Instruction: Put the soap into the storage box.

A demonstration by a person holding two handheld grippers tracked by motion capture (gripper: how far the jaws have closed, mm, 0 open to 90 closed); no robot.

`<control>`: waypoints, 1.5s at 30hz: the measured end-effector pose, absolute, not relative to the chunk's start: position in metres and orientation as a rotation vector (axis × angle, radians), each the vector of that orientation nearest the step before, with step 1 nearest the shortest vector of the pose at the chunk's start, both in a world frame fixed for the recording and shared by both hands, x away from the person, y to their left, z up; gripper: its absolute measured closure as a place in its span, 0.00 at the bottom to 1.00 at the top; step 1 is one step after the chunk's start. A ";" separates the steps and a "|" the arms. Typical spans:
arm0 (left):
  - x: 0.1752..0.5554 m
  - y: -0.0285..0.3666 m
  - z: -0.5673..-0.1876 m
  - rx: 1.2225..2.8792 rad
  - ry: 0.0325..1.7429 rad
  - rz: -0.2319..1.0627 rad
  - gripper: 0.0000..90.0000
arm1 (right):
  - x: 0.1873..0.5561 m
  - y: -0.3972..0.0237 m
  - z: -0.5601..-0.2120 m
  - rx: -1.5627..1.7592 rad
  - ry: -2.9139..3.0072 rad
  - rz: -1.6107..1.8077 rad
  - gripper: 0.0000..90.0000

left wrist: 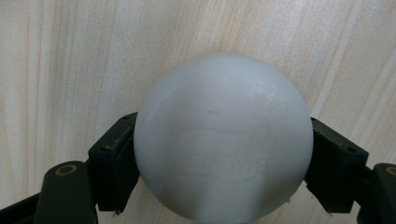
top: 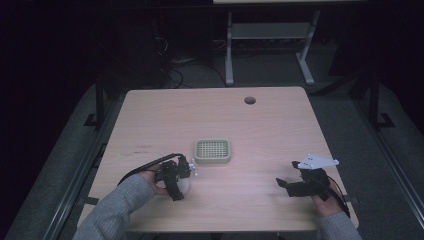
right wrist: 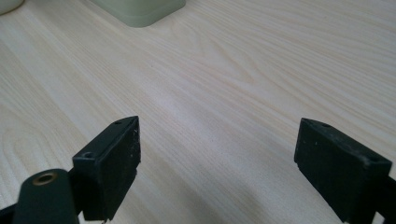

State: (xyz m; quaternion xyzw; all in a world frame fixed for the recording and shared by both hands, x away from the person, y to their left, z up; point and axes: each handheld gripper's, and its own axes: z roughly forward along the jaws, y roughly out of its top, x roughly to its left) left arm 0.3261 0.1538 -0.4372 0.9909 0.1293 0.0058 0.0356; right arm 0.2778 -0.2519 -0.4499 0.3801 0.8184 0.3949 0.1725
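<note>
Green grid tray [top: 212, 151] just beside white ball [left wrist: 223, 137] — wooden table [top: 280, 130].

The left gripper [top: 181, 176] is at 7 o'clock in the high view, its jaws pressed on both sides of a white ball [left wrist: 223, 140]. The right gripper [top: 289, 176] is at 4 o'clock, its jaws wide apart and holding nothing, pointing toward 10 o'clock.
</note>
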 end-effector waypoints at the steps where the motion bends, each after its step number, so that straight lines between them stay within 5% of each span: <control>1: 0.326 0.154 -0.437 3.045 0.397 0.019 0.24 | 0.278 -0.252 -0.450 1.079 2.322 1.121 0.15; 45: 0.327 0.157 -0.435 3.023 0.396 -0.012 0.25 | 0.280 -0.253 -0.451 1.084 2.319 1.123 0.15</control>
